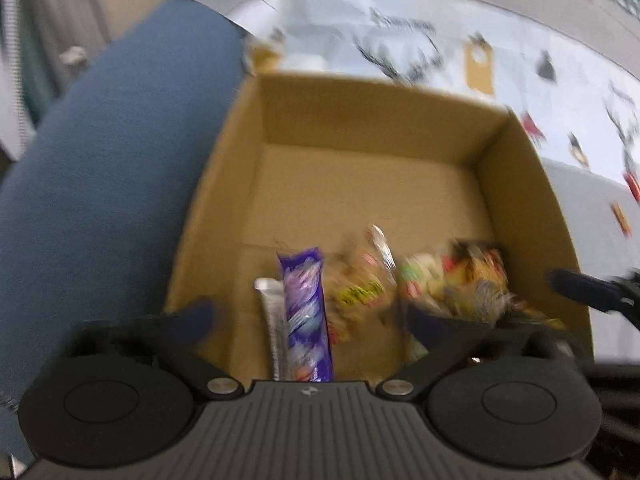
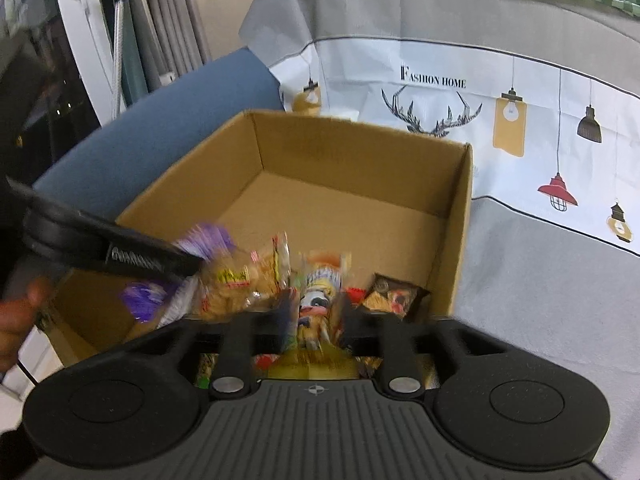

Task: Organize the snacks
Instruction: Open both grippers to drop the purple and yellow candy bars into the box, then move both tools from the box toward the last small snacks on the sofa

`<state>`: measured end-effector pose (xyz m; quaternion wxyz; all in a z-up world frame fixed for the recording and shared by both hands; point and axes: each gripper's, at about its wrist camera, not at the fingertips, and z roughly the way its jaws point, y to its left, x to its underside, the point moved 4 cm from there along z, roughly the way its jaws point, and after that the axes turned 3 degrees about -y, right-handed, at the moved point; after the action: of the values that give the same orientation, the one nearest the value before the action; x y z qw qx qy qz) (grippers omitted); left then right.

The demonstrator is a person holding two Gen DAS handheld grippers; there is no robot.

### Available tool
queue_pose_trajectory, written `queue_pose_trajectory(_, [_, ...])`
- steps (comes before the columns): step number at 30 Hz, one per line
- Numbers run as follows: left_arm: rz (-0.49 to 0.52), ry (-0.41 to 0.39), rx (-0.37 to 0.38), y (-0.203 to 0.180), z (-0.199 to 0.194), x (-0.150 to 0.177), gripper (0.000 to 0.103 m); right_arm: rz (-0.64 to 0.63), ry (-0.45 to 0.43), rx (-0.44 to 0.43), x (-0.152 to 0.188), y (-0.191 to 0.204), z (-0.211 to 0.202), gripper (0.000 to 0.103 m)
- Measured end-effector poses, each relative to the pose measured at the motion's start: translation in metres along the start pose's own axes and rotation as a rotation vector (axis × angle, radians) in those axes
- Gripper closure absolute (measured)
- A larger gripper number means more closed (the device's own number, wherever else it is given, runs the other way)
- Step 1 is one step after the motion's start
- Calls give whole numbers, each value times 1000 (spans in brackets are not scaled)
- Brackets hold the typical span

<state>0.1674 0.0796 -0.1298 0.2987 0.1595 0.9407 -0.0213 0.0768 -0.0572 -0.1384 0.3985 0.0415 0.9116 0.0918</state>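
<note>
An open cardboard box [image 1: 360, 128] [image 2: 348, 148] holds snack packets at its near end. In the left wrist view a purple wrapper [image 1: 306, 312] lies beside a silver one [image 1: 272, 320], with yellow packets [image 1: 360, 292] to the right. My left gripper [image 1: 312, 320] is open above the purple wrapper, not touching it. My right gripper [image 2: 316, 316] has its fingers close around a yellow snack packet with a cow face [image 2: 318, 300]. The left gripper's finger [image 2: 120, 252] shows at the left of the right wrist view, over the purple wrapper [image 2: 144, 296].
The box sits on a grey and white printed cloth [image 2: 520, 240] with lamp and deer drawings. A blue cushioned armrest [image 1: 100, 152] runs along the box's left side. The far half of the box floor [image 1: 360, 192] is bare. Curtains hang at the far left.
</note>
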Motion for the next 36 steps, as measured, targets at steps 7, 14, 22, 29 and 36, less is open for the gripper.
queue_pose_trajectory(7, [47, 18, -15, -2, -36, 20, 0, 15, -22, -11, 1, 4, -37, 14])
queue_pose_trajectory(14, [17, 48, 6, -2, -92, 64, 0, -24, 10, -25, 28, 28, -86, 12])
queue_pose_trajectory(22, [1, 13, 3, -7, -146, 100, 0, -56, -38, -2, 49, 50, -152, 5])
queue_pose_trajectory(29, [18, -31, -13, -20, -178, 127, 0, -83, -110, 31, 61, 55, -198, 3])
queue_pose_trajectory(36, [27, -64, -20, -31, -201, 143, 0, -98, -165, 44, 71, 58, -227, 3])
